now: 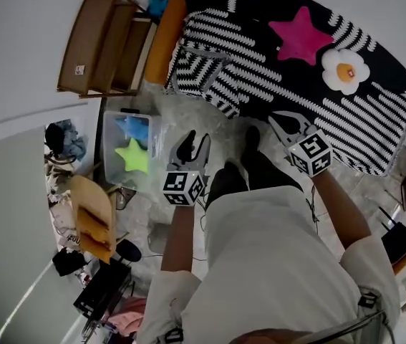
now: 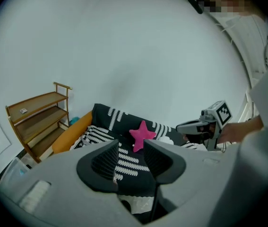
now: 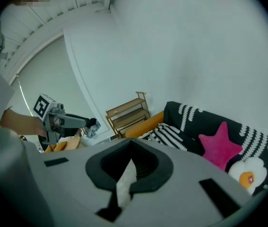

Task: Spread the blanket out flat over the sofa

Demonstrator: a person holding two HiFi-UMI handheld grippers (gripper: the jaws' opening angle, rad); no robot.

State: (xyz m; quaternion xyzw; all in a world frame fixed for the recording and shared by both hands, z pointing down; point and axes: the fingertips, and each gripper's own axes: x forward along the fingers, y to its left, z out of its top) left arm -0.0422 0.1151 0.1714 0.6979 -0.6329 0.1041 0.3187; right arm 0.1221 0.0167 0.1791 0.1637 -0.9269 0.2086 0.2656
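A black-and-white striped blanket (image 1: 274, 84) (image 2: 105, 119) (image 3: 181, 126) covers the orange sofa (image 1: 161, 45). Its left end is bunched in folds (image 1: 199, 59). A pink star cushion (image 1: 299, 38) (image 2: 142, 135) (image 3: 221, 145) and an egg-shaped cushion (image 1: 344, 70) (image 3: 249, 176) lie on it. My left gripper (image 1: 197, 140) (image 2: 131, 152) hangs open over the floor, short of the sofa's front, with nothing between its pads. My right gripper (image 1: 288, 120) (image 3: 131, 162) is close to the blanket's front edge, its jaws apart and empty. Neither gripper touches the blanket.
A wooden shelf (image 1: 106, 41) (image 2: 39, 117) (image 3: 129, 112) stands left of the sofa. A clear bin (image 1: 109, 145) holding a green star cushion sits on the floor by my left gripper. A wooden stool (image 1: 92, 217) and loose clutter (image 1: 63, 142) fill the left side.
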